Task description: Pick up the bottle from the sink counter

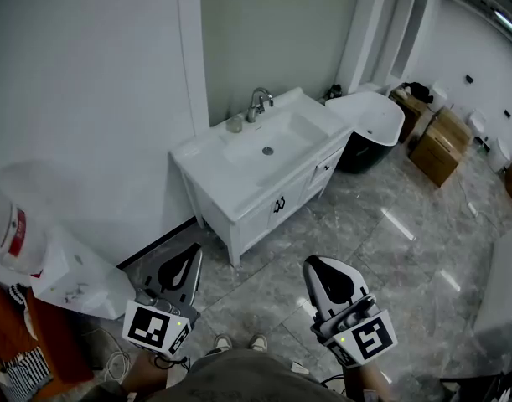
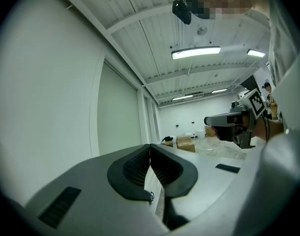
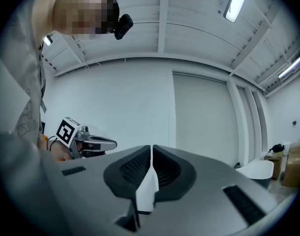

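The bottle (image 1: 234,124) is small and greyish. It stands on the white sink counter (image 1: 207,167), just left of the faucet (image 1: 258,102), near the wall. Both grippers hang low at the bottom of the head view, well short of the vanity. My left gripper (image 1: 191,255) is shut with nothing between its jaws, and its closed black pads (image 2: 140,167) show in the left gripper view. My right gripper (image 1: 317,265) is also shut and empty, its pads (image 3: 164,168) pressed together. Neither gripper view shows the bottle.
The vanity cabinet (image 1: 276,205) stands on a grey marble-tile floor. A black-and-white tub (image 1: 369,128) and cardboard boxes (image 1: 440,143) lie to its right. A plastic bag (image 1: 67,275) lies at the left. My shoes (image 1: 239,342) show between the grippers.
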### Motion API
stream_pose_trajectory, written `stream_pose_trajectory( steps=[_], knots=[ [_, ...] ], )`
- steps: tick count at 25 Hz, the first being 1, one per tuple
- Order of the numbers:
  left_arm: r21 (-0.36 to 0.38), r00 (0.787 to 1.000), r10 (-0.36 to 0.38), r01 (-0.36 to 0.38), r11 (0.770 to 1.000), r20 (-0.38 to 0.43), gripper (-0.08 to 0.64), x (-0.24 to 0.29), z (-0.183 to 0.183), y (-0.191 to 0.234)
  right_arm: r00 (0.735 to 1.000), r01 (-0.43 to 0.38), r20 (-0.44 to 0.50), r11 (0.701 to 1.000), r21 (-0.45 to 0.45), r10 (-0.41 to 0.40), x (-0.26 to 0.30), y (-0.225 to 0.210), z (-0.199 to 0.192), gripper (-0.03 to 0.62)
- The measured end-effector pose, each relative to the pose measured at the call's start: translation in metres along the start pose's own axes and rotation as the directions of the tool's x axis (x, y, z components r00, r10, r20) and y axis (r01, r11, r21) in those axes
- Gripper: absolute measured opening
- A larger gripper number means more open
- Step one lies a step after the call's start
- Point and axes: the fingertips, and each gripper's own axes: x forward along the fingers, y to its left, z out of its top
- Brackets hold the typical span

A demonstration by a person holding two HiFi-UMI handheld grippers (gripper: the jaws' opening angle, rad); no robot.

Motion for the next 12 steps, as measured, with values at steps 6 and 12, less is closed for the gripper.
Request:
stream_pose_trajectory(
  steps=[6,12],
  knots=[
    [0.004,1.000,0.008,-0.008,1.000,-0.019,0.017,0.004,-0.004,-0.015,1.000,-0.005,-0.001,1.000,0.025,0.005,-0.011,-0.012,-0.008,0.034],
    [0.008,0.999,0.027,-0.027,1.000,-0.024,0.017,0.008,-0.005,-0.031,1.000,-0.018,0.000,0.999,0.045,0.018,-0.022,-0.023,-0.013,0.035]
  ],
)
